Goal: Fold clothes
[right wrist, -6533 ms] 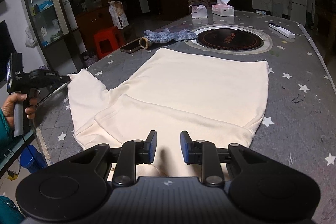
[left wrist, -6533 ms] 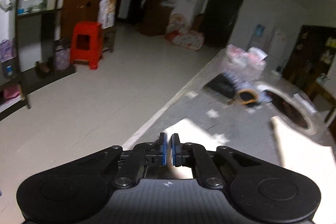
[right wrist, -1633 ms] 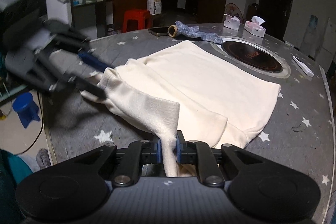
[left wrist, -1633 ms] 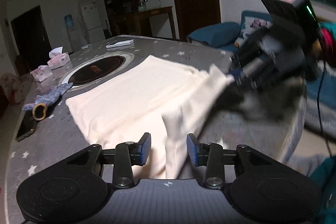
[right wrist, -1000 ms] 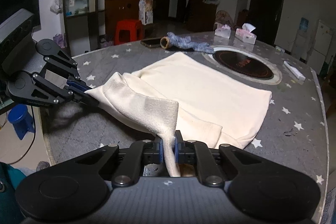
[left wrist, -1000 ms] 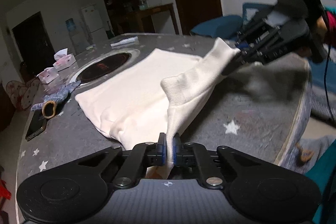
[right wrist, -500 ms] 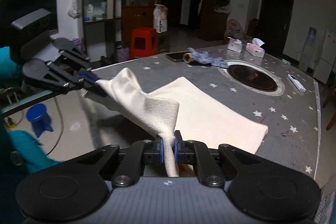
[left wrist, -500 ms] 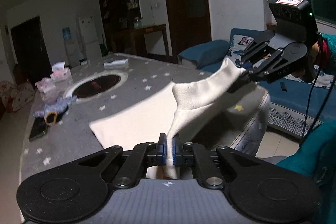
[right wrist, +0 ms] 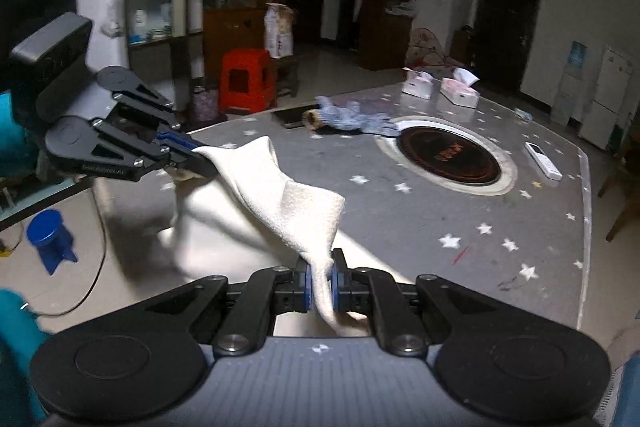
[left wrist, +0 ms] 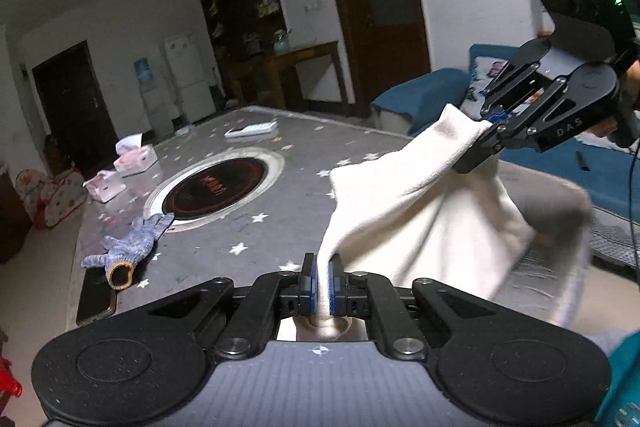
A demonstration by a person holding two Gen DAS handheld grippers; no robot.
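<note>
Cream fleece garment (left wrist: 404, 223) hangs in the air just off the near edge of the grey star-patterned table (left wrist: 280, 203); left claw (left wrist: 322, 285) pinches one end, right claw (right wrist: 321, 287) the other; its long axis spans claw to claw, slack drooping between; table lies ahead of both.

The white cloth (left wrist: 420, 227) is blurry below the fingers (left wrist: 307, 283) — its bottom part hangs smeared — shape unclear.
</note>
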